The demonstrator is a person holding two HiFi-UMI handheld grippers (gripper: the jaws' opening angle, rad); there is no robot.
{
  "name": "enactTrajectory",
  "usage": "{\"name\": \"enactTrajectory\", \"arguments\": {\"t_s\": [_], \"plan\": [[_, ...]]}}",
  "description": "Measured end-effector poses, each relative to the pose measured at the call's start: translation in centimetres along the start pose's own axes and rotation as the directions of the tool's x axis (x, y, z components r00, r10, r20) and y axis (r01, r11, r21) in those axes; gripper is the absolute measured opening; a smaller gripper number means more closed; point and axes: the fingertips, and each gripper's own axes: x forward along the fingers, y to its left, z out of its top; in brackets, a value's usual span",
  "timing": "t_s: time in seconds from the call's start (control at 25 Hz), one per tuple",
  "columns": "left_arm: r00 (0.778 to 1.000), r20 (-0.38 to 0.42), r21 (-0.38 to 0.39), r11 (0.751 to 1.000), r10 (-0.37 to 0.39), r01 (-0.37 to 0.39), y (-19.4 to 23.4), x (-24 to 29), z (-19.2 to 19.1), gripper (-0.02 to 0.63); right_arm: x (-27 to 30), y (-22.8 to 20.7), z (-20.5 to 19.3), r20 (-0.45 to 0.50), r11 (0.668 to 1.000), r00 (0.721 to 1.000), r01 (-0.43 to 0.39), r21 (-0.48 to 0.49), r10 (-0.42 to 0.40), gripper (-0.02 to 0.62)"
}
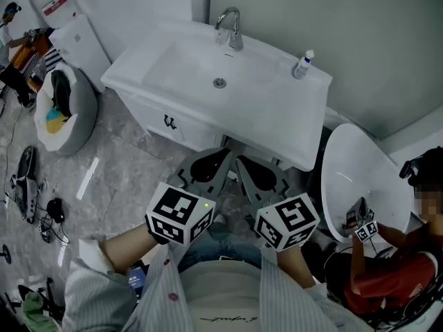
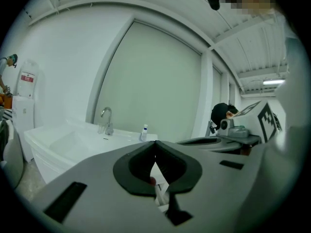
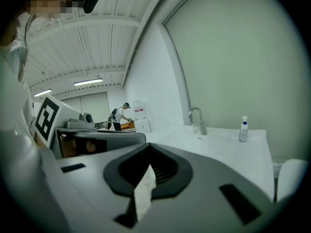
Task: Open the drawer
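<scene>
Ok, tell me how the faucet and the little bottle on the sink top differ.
The faucet is shiny metal with a curved neck; the bottle is pale with some blue, straight-bodied. The faucet stands behind the middle of the basin; the bottle stands near the back right corner. Both stand upright on the white sink top.

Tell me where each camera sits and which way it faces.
Head view: on the person's head, looking steeply down at the white vanity and its faucet; both sleeves, the left gripper and the right gripper show.
Left gripper view: rides the left gripper, facing across the basin toward the grey wall; its shut jaws show, the right gripper beside them.
Right gripper view: rides the right gripper, facing likewise; its shut jaws show, the left gripper at left.
Shared: all three show the faucet and the bottle.
</scene>
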Motion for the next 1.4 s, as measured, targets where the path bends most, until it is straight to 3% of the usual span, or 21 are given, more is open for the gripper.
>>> {"name": "enactTrajectory", "arguments": {"t_s": [0.44, 1.0, 1.4], "plan": [[0.999, -0.023, 0.084, 0.996, -0.029, 0.031, -1.2, 0.5, -0.6, 0.014, -0.3, -0.4, 0.0, 0.002, 0.999, 0.999, -0.035, -0.023, 0.035, 0.008], [0.999, -0.035, 0.045, 0.998, -0.037, 0.039, 0.2, 1.8, -0.4, 0.014, 1.1, -2.0, 0.1, -0.014, 1.0, 1.0, -0.016, 0.008, 0.016, 0.008], [0.994, -0.071, 0.027, 0.996, -0.083, 0.085, -0.1, 1.8, -1.7, 0.014, 0.9, -1.7, -0.9, -0.04, 1.0, 0.999, 0.019, 0.025, -0.018, 0.008]]}}
